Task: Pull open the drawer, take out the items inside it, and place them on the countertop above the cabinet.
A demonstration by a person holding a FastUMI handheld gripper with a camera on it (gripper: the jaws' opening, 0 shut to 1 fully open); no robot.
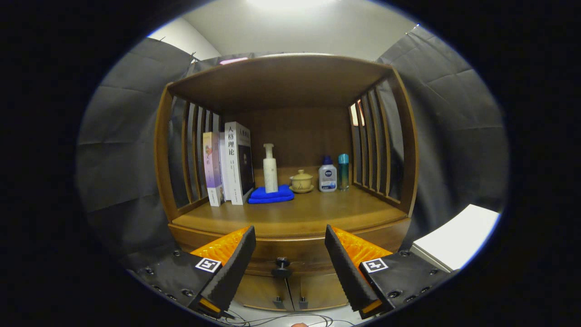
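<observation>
the drawer [290,252] sits shut, a wide wooden front running just under the countertop [290,218], flush with the cabinet [290,290] face. its small dark round knob [282,262] stands at the middle of the front, in the gap between the two fingers and just beyond their tips, nothing touching it. the gripper [290,238] hangs spread wide, one finger to each side of the knob. the countertop above is a smooth brown wooden shelf floor with a rounded front lip, its near half bare. below the drawer, two cabinet doors meet at a centre seam, each with a little handle.
</observation>
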